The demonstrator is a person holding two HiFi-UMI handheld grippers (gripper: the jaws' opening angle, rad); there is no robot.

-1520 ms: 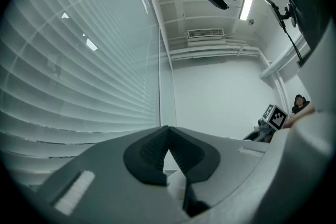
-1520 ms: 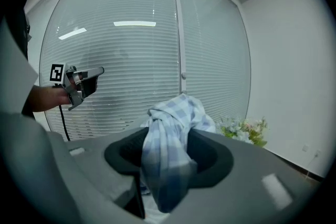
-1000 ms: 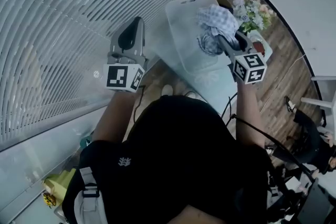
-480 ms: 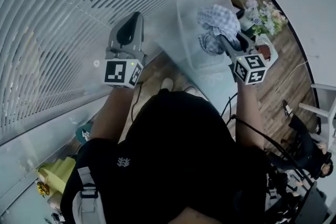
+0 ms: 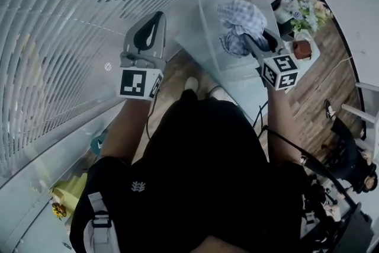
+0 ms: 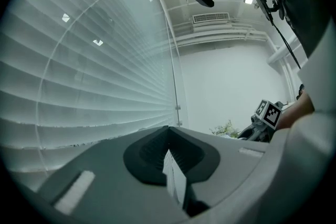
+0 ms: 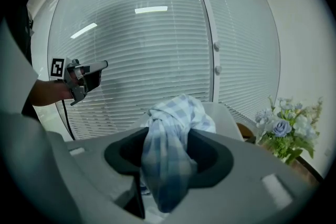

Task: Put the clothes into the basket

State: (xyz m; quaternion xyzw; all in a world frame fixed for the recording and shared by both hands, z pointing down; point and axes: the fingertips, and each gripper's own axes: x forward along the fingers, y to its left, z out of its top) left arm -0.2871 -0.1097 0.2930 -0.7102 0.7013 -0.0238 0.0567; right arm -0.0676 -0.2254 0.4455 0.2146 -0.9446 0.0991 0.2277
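A blue-and-white checked cloth [image 5: 240, 16] hangs bunched from my right gripper [image 5: 256, 43], which is shut on it just above the open white basket [image 5: 208, 0]. In the right gripper view the cloth [image 7: 178, 113] fills the gap between the jaws of my right gripper [image 7: 167, 140], and the basket's rim [image 7: 232, 119] shows behind it. My left gripper [image 5: 149, 32] is held up to the left near the blinds, apart from the basket. In the left gripper view its tips [image 6: 169, 131] meet with nothing between them.
White slatted blinds [image 5: 59, 21] curve along the left. The basket stands on a pale table [image 5: 246, 92], with a bunch of flowers [image 5: 308, 9] to its right. Wooden floor [image 5: 323, 98] lies to the right, where another person [image 5: 349, 157] sits.
The right gripper has kept the cloth over the basket, shifting slightly up the view with it. The left gripper has barely moved.
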